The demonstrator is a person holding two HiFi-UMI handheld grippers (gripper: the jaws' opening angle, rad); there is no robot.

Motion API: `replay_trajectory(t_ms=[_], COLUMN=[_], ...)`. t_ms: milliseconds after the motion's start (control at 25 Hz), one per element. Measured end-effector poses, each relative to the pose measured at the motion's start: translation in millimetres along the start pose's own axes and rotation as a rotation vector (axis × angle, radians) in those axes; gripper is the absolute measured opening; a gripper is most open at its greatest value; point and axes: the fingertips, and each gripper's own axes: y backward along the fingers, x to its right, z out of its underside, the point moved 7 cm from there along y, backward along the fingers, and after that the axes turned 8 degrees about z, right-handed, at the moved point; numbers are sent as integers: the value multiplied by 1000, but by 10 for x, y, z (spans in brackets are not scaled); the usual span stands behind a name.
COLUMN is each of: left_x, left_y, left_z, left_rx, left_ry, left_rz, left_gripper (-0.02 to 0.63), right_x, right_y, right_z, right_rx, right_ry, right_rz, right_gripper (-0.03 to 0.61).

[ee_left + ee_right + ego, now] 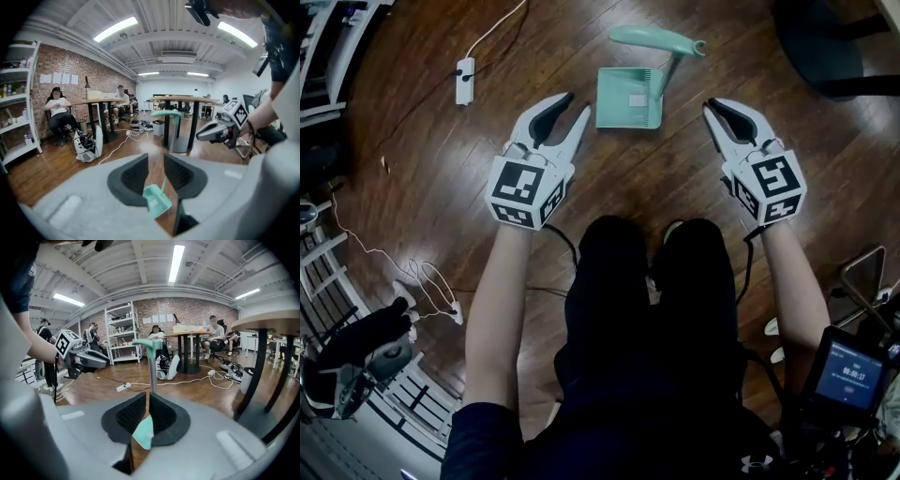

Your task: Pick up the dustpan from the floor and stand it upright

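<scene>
1. dark trousers (647, 300) lie nearest us: one pair of legs.
2. we count two grippers. left gripper (578, 102) has its fingers spread and grasps nothing. right gripper (711, 107) has its fingers drawn in to a thin slit, also empty.
3. one mint-green dustpan (628, 98) stands upright on the wood floor (422, 169), ahead of and between both grippers, touching neither.
4. one white power strip (465, 80) lies beyond the left gripper.
5. we cannot read the dustpan's pale label or the text on the small screen (850, 375).

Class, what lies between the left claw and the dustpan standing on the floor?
Only bare wooden floor. The head view shows a narrow strip of boards separating the left claw from the dustpan.
</scene>
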Motion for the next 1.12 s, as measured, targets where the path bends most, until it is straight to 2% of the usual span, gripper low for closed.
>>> replay_trajectory(t_ms=[40,240,440,800,1000,1120], left_x=[54,463,1087,1971,2346,2411], left_y=[107,558,905,1514,1803,1954], left_z=[-82,-577,-991,-1573,-1619,-1661], left_rx=[5,-2,-99,-11,-6,15], left_ry=[16,83,66,134,78,83], left_rz=[-15,-76,-14,72,102,127], left_gripper=[103,56,52,21,18,18], right_x=[-19,-152,-336,-657,-982,-1106], right_y=[121,793,1538,2396,2579,2765], right_z=[-83,-537,-854,-1284,-1465,-1582], right_rx=[5,-4,-54,18,42,87], right_ry=[-15,-69,-116,-218,-218,-208], right_rz=[-6,-15,-56,13,-27,9], right_gripper=[21,12,11,11,11,11])
